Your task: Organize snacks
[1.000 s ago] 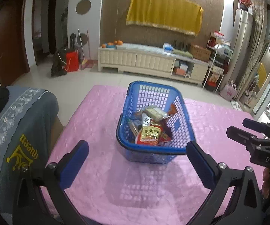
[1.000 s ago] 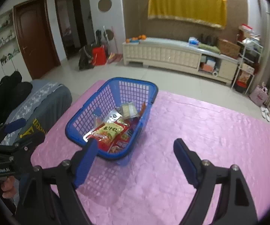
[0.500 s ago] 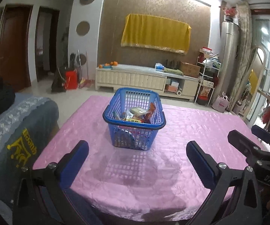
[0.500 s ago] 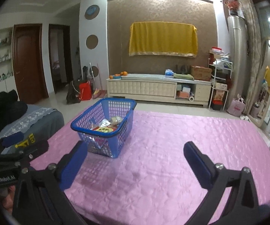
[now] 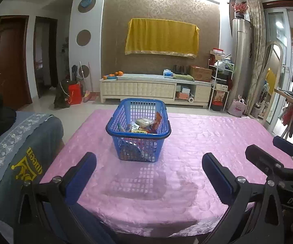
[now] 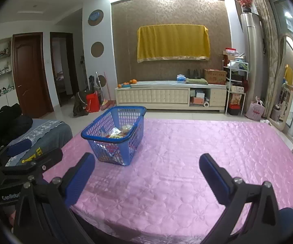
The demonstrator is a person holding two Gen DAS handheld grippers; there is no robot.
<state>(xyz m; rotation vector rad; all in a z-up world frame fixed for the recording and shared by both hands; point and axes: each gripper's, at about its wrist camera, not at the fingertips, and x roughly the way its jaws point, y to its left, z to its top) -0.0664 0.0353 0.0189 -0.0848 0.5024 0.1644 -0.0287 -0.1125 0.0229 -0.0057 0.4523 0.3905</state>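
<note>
A blue plastic basket stands on the pink-covered table, with several snack packets inside it. My left gripper hangs open over the table's near edge, well short of the basket, nothing between its fingers. My right gripper is open too, to the right of the basket and short of it, with only bare cloth between its fingers. The right gripper also shows at the right edge of the left wrist view, and the left gripper at the left edge of the right wrist view.
A grey cloth-covered seat stands against the table's left side, with dark bags on it. Beyond the table lie tiled floor, a cream cabinet under a yellow cloth, and shelving at the right.
Both grippers have drawn back from the basket toward the table's near edge and tilted up, so the basket looks smaller and farther. The right gripper's jaws have spread wider.
</note>
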